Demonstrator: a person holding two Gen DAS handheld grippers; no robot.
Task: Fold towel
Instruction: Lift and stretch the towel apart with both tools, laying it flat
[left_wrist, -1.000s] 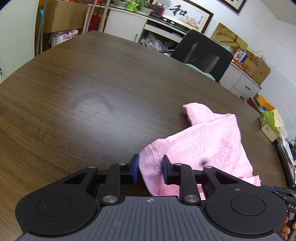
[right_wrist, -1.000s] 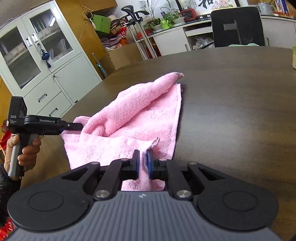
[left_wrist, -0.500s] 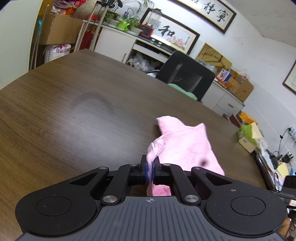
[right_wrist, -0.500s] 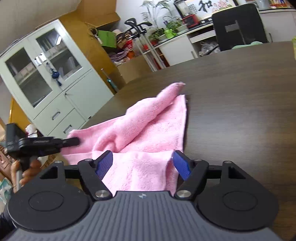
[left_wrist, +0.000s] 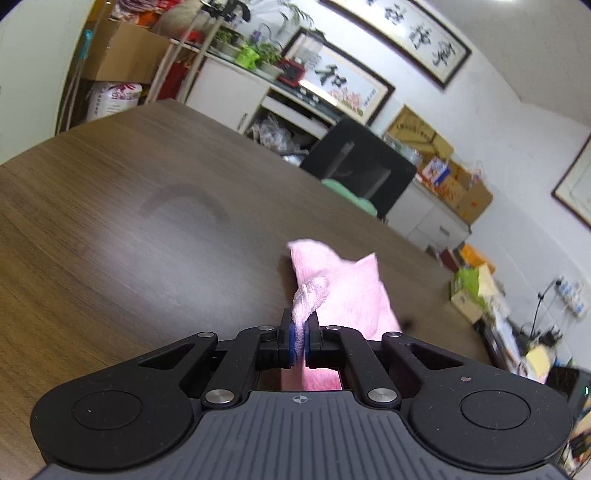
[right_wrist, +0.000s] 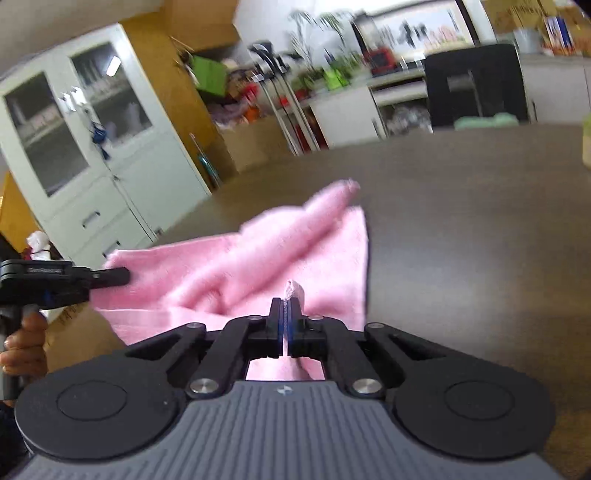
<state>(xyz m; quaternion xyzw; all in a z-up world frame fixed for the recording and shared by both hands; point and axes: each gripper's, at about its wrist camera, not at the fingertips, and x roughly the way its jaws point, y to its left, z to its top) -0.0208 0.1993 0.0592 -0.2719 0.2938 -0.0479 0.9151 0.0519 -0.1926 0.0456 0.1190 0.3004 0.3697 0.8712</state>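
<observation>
Both jaws clamped on towel (right_wrist: 258, 258) corners; I'd lift evenly, keep the cloth taut between them, clear of the counter (left_wrist: 129, 221).

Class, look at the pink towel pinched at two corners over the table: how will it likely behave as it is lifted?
The towel will probably sag: it already droops in soft folds between the left hand-held gripper and the right hand-held gripper. It looks light. Its fluffy pile likely resists slipping.
</observation>
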